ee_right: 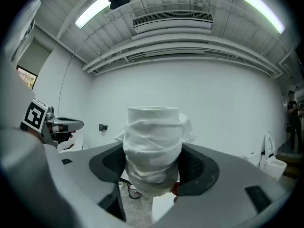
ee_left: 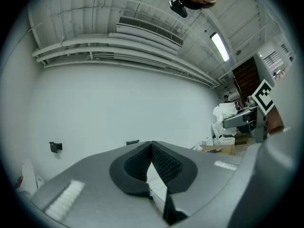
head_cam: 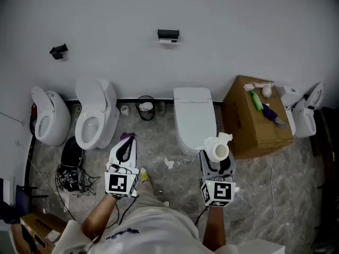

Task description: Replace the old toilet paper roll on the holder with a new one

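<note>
The roll (ee_right: pixel 153 141) stands up between the right tongs (ee_right: pixel 152 172). These tongs are wide open around it, and their dark pads press on it from both sides, so it is held. It hangs in the air in front of us, over the floor (head_cam: pixel 159 147) and well away from the wall (head_cam: pixel 238 25).

The left tongs (ee_left: pixel 152 147) are closed tight, tip against tip, with nothing in them.

We think the small black thing high on the wall is the holder (head_cam: pixel 168 34). It is well apart from the roll. There is a bit of white just under it, but it is too small for us to tell if an old roll sits there. So we guess the job has only begun. A roll is in the tongs, and it has not reached the holder yet. If an old roll is there, it must come off first, and the empty left tongs could do that.

The head view shows us the room: a toilet (head_cam: pixel 193 118) just past the roll and a brown box (head_cam: pixel 249 131) beside it. The right tongs view shows the roll up close instead. There we see its paper is loose and crinkly. Only the left tongs view shows clearly that its tips meet.
</note>
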A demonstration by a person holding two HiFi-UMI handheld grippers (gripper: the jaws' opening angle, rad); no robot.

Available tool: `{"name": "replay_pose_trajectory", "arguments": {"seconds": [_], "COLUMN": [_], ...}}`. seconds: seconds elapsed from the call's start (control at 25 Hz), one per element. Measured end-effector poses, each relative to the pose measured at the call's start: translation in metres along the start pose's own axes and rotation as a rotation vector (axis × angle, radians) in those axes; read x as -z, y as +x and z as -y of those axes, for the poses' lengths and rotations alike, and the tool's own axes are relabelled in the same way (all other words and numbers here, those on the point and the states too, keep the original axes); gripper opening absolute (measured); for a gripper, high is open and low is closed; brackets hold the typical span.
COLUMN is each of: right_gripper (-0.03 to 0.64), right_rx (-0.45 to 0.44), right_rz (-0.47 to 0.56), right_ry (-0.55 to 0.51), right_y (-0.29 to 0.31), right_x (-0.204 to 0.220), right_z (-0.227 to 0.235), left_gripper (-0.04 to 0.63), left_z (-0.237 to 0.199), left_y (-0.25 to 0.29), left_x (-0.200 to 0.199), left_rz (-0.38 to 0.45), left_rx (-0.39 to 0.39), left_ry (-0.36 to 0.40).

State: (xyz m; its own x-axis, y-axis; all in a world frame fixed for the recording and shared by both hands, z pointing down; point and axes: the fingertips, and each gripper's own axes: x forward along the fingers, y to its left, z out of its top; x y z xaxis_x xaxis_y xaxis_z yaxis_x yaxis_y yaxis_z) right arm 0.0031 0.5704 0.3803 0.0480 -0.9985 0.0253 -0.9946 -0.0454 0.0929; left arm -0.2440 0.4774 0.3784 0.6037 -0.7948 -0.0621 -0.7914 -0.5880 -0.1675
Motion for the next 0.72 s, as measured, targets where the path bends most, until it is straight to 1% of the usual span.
{"name": "replay_pose_trajectory", "arguments": {"seconds": [0.08,0.24,0.44,0.6,0.68,0.72], "right_gripper": [0.311,0.311,0.310,0.310,0.311,0.311], "right_rx": [-0.011,-0.019,-0.020,-0.018,-0.024,-0.027], "right_rz": [0.014,0.017,0.018,0.001,-0.005,-0.009], "right_ry": [-0.010,-0.024,0.024,0.023,0.025,0.025], "right_y": [0.002,0.000,-0.008,-0.010,-0.010,-0.010], "right_x": [-0.004,-0.004,0.000,0.005,0.008,0.009], "right_z": [-0.003,-0.002,0.004,0.004,0.002,0.001], "left_gripper": [0.002,0.002,0.003,0.008,0.030,0.053], "left_z": [0.005,0.016,0.008,0.001,0.002,0.004], "left_y": [0.003,0.008,0.004,-0.001,-0.001,-0.001], "left_x": [-0.008,-0.018,-0.012,-0.012,-0.009,-0.008], "left_rz": [0.013,0.061,0.033,0.039,0.026,0.021], "left_rx": [-0.007,0.013,0.012,-0.009,0.006,0.016], "left_ry": [0.009,-0.019,0.009,0.010,0.028,0.036]}}
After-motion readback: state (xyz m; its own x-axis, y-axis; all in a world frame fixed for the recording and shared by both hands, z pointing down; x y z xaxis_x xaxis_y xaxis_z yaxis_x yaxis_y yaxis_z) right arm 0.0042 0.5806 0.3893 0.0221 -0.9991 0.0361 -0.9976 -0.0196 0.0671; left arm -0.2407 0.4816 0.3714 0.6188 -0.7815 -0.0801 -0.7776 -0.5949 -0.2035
